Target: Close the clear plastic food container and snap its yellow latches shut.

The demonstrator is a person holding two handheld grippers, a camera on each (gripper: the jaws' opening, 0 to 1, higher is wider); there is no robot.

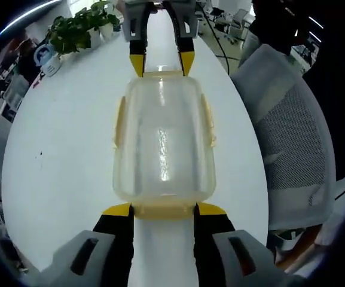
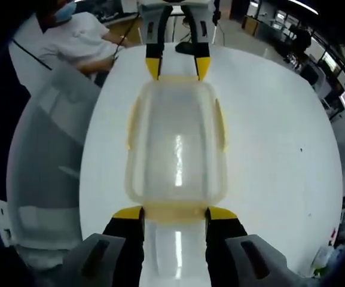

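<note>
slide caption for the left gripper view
Lidded clear container on a white table, left tongs and right tongs at its two short ends.

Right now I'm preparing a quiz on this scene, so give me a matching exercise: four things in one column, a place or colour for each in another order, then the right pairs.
Things:
1. food container
2. potted plant
3. mesh chair
4. latches

Descriptions:
A. pale yellow, along the container's sides
B. green leaves, at the table's far corner in the left gripper view
C. clear, on the white table between the left gripper and right gripper
D. grey, beside the table

Pairs: 1-C, 2-B, 3-D, 4-A
</note>
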